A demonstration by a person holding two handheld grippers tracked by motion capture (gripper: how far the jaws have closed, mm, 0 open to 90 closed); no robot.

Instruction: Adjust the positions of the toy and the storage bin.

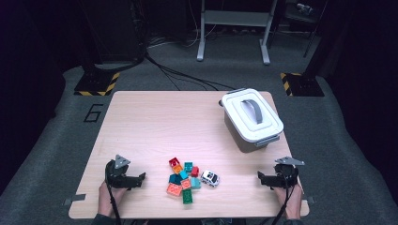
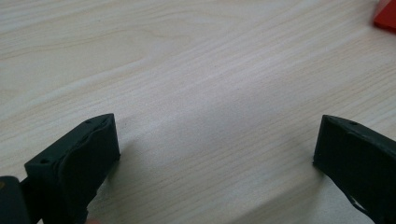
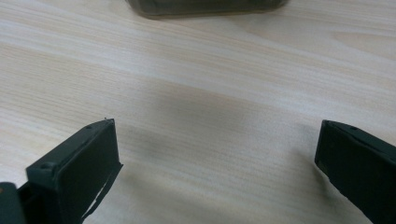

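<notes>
The pile of toy bricks (image 1: 182,180) lies at the near middle of the table (image 1: 155,117), its long axis running front to back, a toy car (image 1: 210,178) just beside it. It sits between the left gripper (image 1: 141,178) and right gripper (image 1: 259,177), both with jaws wide and empty, well apart from either.

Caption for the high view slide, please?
Open left gripper and right gripper flank toy bricks; lidded bin behind.
</notes>
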